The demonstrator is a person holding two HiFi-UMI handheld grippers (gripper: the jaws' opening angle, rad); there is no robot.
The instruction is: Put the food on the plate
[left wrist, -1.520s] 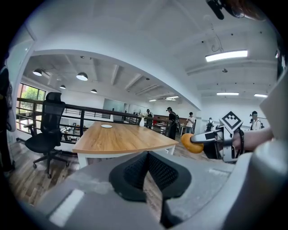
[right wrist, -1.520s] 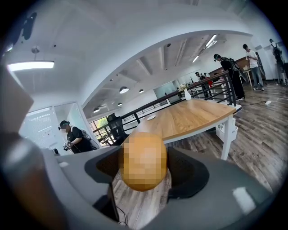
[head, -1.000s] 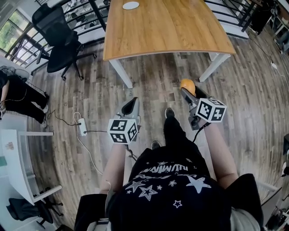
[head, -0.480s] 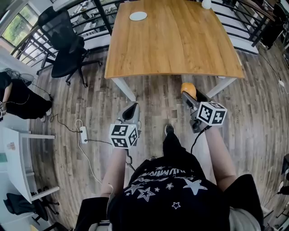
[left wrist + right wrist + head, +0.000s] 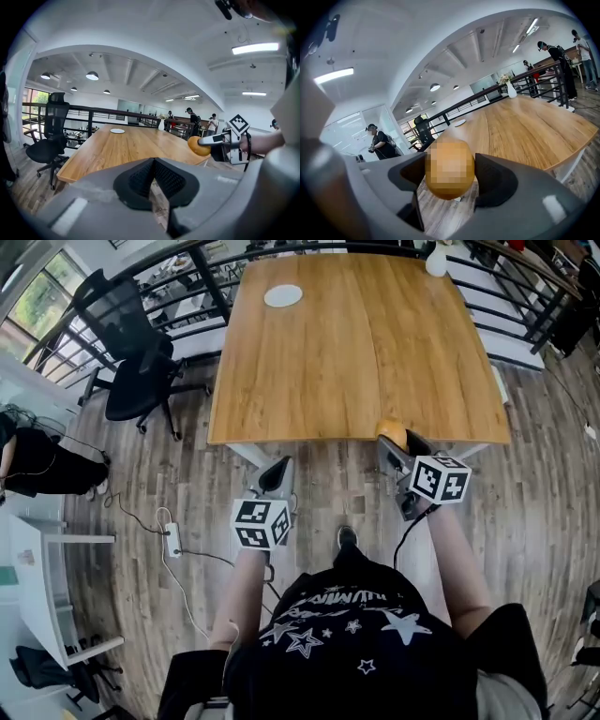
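shirt lettering (image 5: 349, 595) not legible

**Table:** Wooden table (image 5: 356, 343) on white legs, standing on a plank floor (image 5: 525, 484).

**Items on it:** A white plate (image 5: 283, 295) lies near the far left corner. A white vase (image 5: 436, 261) stands at the far edge, towards the right corner.

**Right gripper (image 5: 397, 444):** Positioned at the table's near edge, towards the right corner. Its jaws are closed on a round orange-yellow food item (image 5: 390, 431), which overlaps the edge line.

**Left gripper (image 5: 278, 469):** Over the floor, just short of the near edge. Jaws appear together, with nothing seen between them.

**Surroundings:** A black office chair (image 5: 131, 362) stands off the table's left side. A white power strip (image 5: 172, 540) with its cable lies on the floor, left of the left gripper.
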